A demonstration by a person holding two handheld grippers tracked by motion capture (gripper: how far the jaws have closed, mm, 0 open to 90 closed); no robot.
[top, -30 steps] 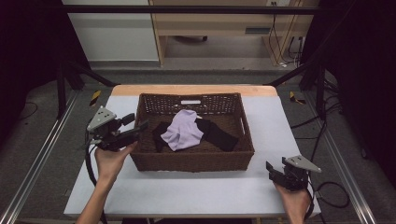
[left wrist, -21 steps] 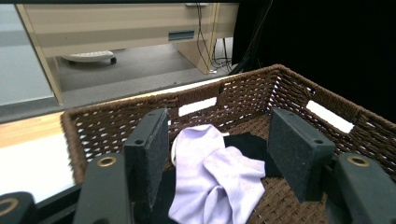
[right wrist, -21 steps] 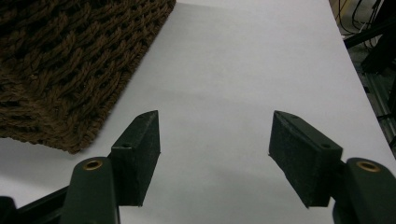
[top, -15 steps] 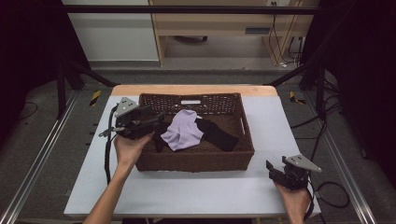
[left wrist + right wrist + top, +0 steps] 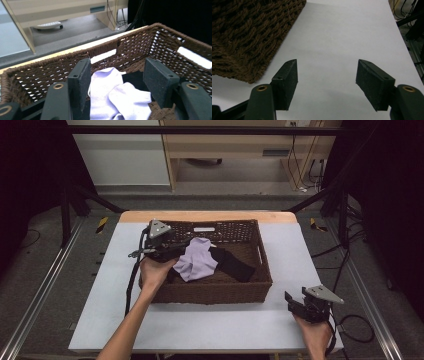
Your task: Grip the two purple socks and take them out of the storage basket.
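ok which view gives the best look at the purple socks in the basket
The left gripper view: the purple socks lie close up between its open jaws. The high view shows them small, in the basket. The right gripper view shows just a corner of the basket.

From above, my left claw (image 5: 172,251) reaches over the basket (image 5: 260,270) rim, and my own hand (image 5: 155,272) covers part of it, so its tips are too dark to separate from the black sock (image 5: 235,265) beside the lilac sock (image 5: 196,262). In the left gripper view the lilac sock (image 5: 112,100) runs off the bottom edge and the black sock (image 5: 133,77) is mostly behind it. In the right gripper view the basket (image 5: 244,37) is cut by the top and left edges.
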